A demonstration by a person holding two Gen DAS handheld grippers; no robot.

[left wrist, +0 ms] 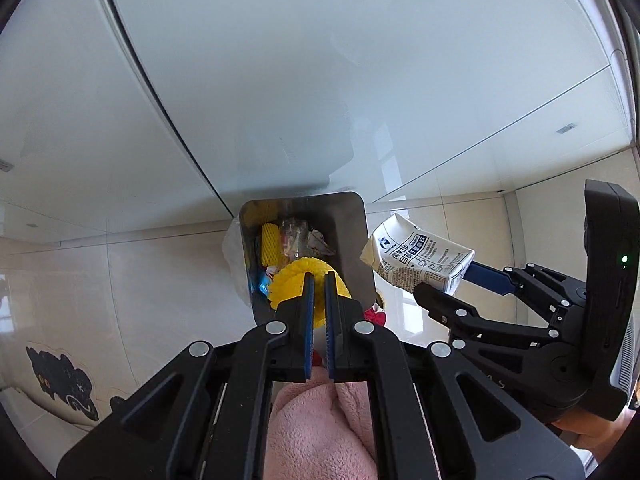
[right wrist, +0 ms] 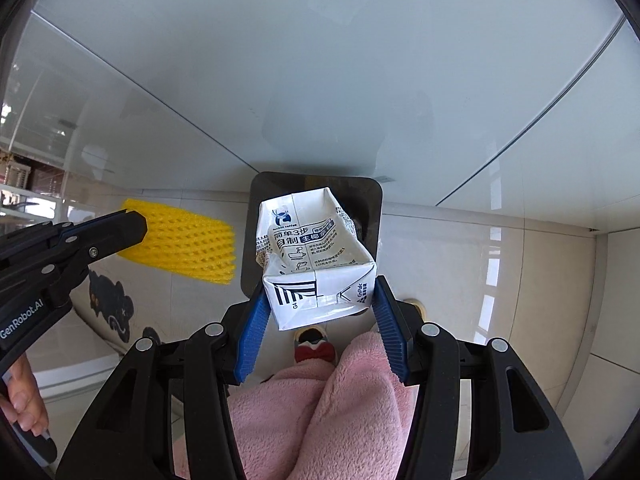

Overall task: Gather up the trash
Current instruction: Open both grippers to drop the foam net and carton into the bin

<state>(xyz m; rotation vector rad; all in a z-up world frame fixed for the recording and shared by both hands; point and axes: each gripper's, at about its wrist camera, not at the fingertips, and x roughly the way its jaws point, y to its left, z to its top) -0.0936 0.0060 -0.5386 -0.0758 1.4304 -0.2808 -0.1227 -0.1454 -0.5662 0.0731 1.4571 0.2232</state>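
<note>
While both loads hang over the bin (left wrist: 352, 240), we list them: left gripper (left wrist: 319, 280), pinched nearly closed on the yellow foam net (left wrist: 288, 280), just above the bin's mouth; right gripper (right wrist: 320, 300), half-spread and clamped on the crumpled milk carton (right wrist: 316, 256), directly over the opening in its own view. We judge dropping is next: centre each item above the opening, release one at a time.

We see a shiny beige tile floor (left wrist: 120, 280). A metal bin (left wrist: 352, 240) stands on it, next to the white cupboard (left wrist: 280, 80). A pale mat (left wrist: 60, 380) with a black cat picture lies on the floor too.
</note>
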